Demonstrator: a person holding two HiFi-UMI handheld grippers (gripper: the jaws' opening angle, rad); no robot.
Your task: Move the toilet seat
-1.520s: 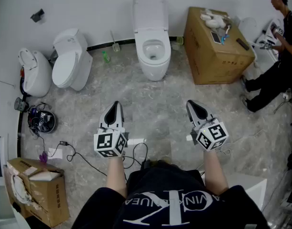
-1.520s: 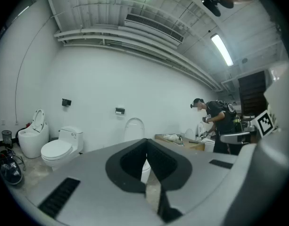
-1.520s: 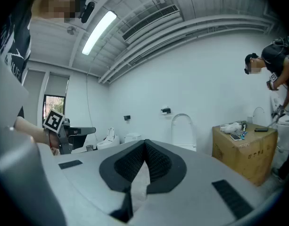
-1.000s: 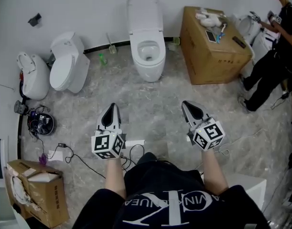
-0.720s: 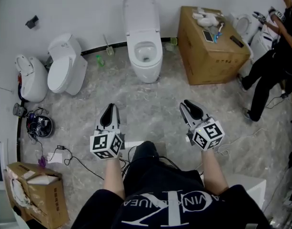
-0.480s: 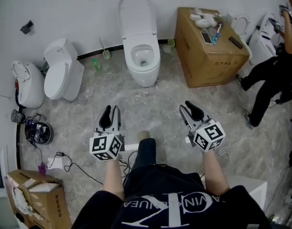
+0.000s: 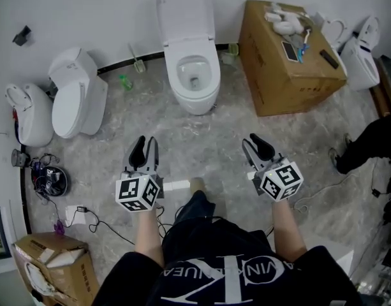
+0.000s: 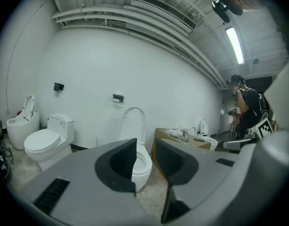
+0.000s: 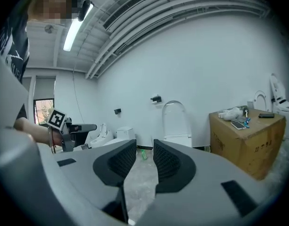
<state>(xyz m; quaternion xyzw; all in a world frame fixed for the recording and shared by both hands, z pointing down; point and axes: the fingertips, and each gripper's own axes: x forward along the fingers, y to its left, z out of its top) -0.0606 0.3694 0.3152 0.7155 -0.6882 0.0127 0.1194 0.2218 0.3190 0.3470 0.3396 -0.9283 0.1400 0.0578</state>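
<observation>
Head view: overhead, facing steeply down; floor point(image 7: 208, 139) fills frame, left gripper point(image 7: 145, 143) and right gripper point(image 7: 256, 143) lower centre, toilet point(image 7: 194, 75) top centre, well off.
Left gripper view: low, near level, along its jaws, facing toilet.
Right gripper view: likewise, beside it.
Shared by all three: toilet, box point(image 7: 291, 69), floor.

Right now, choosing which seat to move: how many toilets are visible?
4: the centre toilet against the wall, the closed toilet and the far-left toilet at left, the right toilet beyond the cardboard box; another may hide behind it.
</observation>
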